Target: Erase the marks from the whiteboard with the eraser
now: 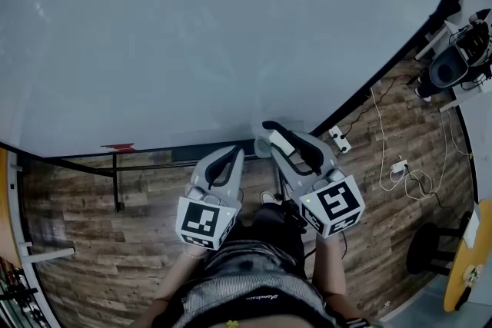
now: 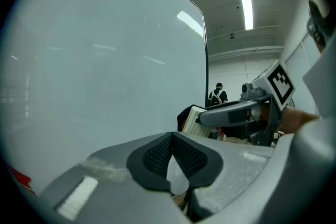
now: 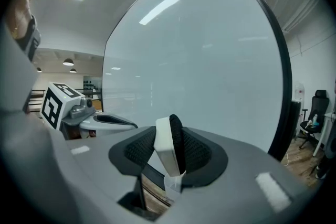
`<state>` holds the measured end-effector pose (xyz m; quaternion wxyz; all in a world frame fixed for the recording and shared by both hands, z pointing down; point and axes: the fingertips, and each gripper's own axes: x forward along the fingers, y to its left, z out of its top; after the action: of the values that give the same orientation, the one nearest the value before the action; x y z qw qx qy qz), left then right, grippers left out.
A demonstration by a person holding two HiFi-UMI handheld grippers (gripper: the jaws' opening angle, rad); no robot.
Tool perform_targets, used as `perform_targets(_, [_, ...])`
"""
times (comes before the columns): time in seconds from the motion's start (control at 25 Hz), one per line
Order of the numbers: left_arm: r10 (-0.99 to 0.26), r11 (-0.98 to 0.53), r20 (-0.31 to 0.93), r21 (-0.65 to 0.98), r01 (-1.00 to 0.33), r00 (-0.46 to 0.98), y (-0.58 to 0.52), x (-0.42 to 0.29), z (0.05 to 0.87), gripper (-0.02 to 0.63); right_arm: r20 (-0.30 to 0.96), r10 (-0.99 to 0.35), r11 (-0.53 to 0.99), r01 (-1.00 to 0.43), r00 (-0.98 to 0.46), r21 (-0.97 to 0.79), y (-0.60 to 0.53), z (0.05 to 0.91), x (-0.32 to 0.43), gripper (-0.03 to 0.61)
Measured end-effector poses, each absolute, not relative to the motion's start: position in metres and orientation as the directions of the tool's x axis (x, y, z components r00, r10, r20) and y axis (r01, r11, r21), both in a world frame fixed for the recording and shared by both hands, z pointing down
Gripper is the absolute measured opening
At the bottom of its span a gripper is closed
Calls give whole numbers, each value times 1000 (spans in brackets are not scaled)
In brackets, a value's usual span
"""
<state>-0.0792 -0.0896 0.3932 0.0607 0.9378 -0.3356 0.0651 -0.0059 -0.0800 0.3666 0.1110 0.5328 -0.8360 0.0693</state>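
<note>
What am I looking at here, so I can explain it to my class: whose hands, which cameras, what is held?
A person stands at a whiteboard with a hand-held two-jaw gripper in each hand; there is no robot. The head view looks down from the person's head; the other two views come from cameras riding on the grippers. The right gripper clamps a white eraser with a dark felt face. The left gripper is shut and empty. The board looks almost clean; only a small red patch shows near its lower edge.
</note>
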Motion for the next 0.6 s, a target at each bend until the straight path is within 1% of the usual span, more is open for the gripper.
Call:
perform_targets(0.28, [-605,-787,158,33,-616,781,-69,-112,401,0,248,-902,367,-930,-355,4,-58,374,-26,156])
perform_targets(0.6, [-613,-782,149,27,-623,776,-55,-130,396,0,219,-912,357,-934,-346,15,-49,367,-36,156])
